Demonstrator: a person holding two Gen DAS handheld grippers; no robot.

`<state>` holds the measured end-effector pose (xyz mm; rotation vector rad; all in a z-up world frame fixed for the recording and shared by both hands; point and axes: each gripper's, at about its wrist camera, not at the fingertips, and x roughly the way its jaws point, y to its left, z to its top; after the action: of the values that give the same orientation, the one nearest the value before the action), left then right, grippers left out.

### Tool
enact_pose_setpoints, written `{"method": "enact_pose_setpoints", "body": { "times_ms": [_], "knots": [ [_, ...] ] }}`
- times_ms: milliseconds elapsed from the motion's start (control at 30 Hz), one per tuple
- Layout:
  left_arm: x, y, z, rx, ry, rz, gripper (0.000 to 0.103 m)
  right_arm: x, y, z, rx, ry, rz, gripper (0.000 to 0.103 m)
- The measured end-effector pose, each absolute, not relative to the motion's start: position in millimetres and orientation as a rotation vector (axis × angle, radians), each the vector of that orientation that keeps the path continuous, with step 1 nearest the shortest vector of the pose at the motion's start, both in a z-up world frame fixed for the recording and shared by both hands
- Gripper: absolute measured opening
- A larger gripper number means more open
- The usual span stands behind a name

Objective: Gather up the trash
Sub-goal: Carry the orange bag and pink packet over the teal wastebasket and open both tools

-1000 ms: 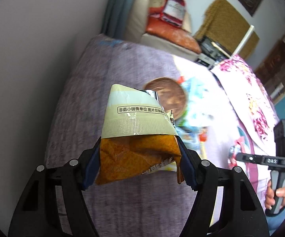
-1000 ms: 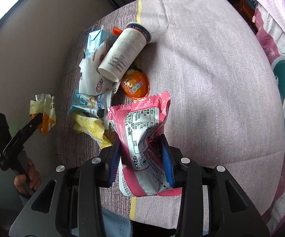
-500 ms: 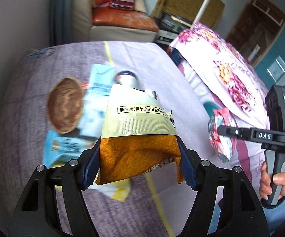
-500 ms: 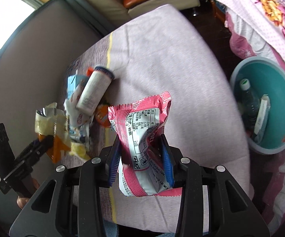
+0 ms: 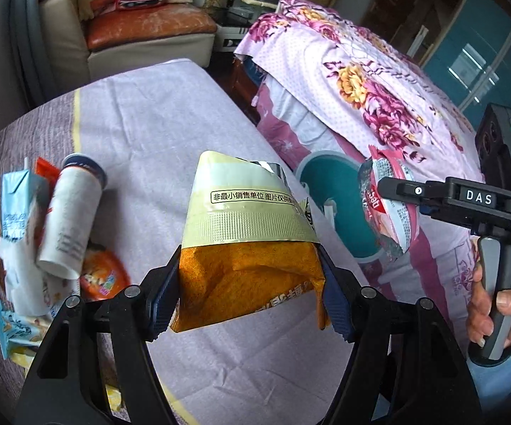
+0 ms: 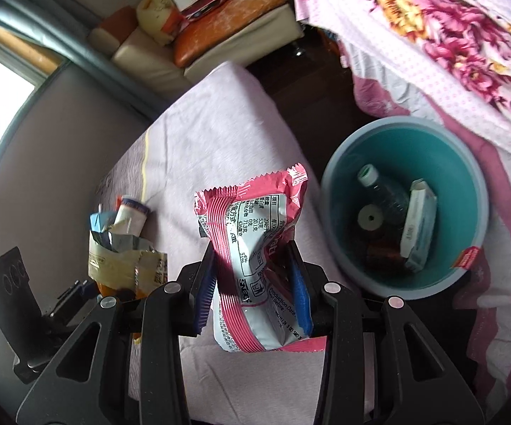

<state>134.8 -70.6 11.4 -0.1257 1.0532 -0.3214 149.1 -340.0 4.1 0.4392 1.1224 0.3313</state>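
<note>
Both jaws are clamped on wrappers, the left gripper (image 5: 250, 294) on the orange packet (image 5: 248, 283), the right gripper (image 6: 253, 290) on the pink packet (image 6: 255, 258); best carry each fully over the teal bin (image 6: 467, 265) rim beside the bench (image 5: 156, 134) before releasing.

Orange snack bag (image 5: 248, 276): crinkled glossy foil-plastic, silver inside. Pink wrapper (image 6: 255, 265): shiny plastic film, creased. Left gripper (image 5: 250, 295) and right gripper (image 6: 251, 283): matt black plastic, ribbed blue pads (image 5: 159, 301). Table cover (image 5: 156, 134): matt woven cloth. Teal bin (image 6: 467, 191): smooth plastic. White cup (image 5: 67, 223): looks like paper. Floral bedsheet (image 5: 379, 106): soft printed cloth.
</note>
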Motion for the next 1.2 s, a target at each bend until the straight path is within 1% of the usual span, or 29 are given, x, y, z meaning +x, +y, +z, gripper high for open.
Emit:
{"method": "enact_pose_setpoints", "body": {
  "times_ms": [333, 867, 1033, 1067, 1133, 1200],
  "knots": [
    [175.7, -146.2, 3.5, -0.054, 1.088, -0.398, 0.071, 162.6, -414.1, 0.9, 0.493, 1.07, 0.2, 0.037],
    [210.4, -229.9, -31.5, 0.033, 1.168, -0.466, 0.071, 181.6, -462.8, -17.1, 0.504, 1.074, 0.128, 0.037],
    [216.5, -245.6, -41.9, 0.059, 1.197, -0.479, 0.074, 184.8, -469.3, -22.0, 0.506, 1.081, 0.112, 0.037],
    [217.3, -247.4, -42.9, 0.065, 1.2, -0.476, 0.078, 184.5, -471.0, -22.5, 0.506, 1.082, 0.11, 0.037],
    [218.9, -251.1, -44.5, 0.073, 1.203, -0.47, 0.081, 185.2, -473.3, -23.9, 0.505, 1.084, 0.102, 0.037],
    [219.9, -252.3, -45.6, 0.075, 1.207, -0.466, 0.088, 184.4, -474.6, -25.1, 0.505, 1.085, 0.097, 0.037]
  ]
}}
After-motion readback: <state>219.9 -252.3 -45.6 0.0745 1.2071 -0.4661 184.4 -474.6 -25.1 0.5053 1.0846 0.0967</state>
